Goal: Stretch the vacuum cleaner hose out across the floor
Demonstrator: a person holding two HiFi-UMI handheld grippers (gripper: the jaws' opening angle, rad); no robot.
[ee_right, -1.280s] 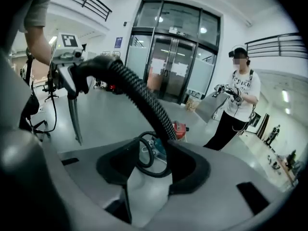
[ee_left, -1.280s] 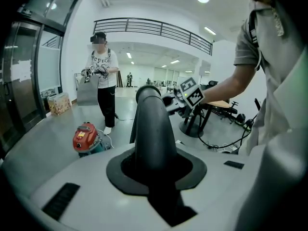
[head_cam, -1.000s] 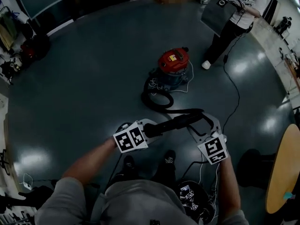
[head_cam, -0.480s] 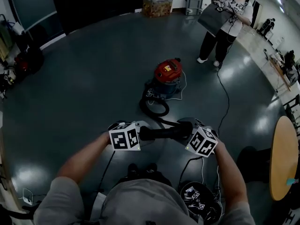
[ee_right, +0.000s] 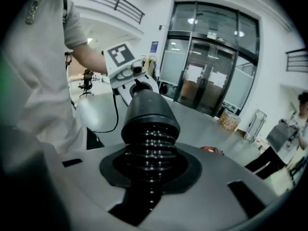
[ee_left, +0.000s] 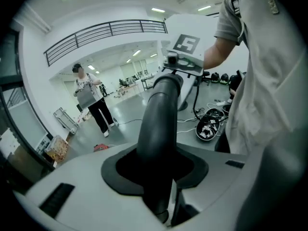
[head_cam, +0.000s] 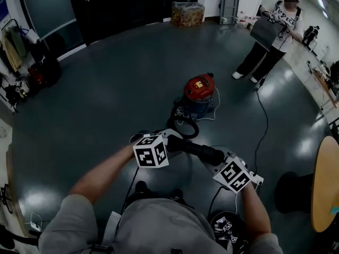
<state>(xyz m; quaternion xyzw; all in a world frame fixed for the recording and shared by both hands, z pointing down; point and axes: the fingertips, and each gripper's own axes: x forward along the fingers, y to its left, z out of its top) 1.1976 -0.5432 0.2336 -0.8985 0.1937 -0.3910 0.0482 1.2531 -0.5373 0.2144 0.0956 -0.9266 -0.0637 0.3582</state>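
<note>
- Step in hand: taking hold of the free end of the vacuum cleaner hose point(head_cam: 197, 148) with both grippers, ahead of the pull; stretching judged barely begun.
- Left gripper point(head_cam: 168, 141): jaws clamped on the smooth rigid end tube of the hose.
- Right gripper point(head_cam: 216, 160): jaws have just been closing and now sit on the ribbed section just behind the cuff; the hose runs between them.
- Hose location: end piece spans the two grippers, off the floor; the remainder lies in a loop point(head_cam: 183, 126) on the floor at 12 o'clock, touching the red canister vacuum point(head_cam: 199, 90).
- Next move, as judged: carry the held end away from the canister, toward 6 o'clock, so the loop opens into a straight run, then lower it to the floor. Both clamps need to hold; a hard tug may drag the canister.
- Count: grippers 2; hose 1; canister vacuum 1; standing person point(head_cam: 273, 33) 1, at 2 o'clock; round wooden table point(head_cam: 324, 187) 1, at 4 o'clock; patterned box point(head_cam: 188, 13) 1, far at 12 o'clock.
</note>
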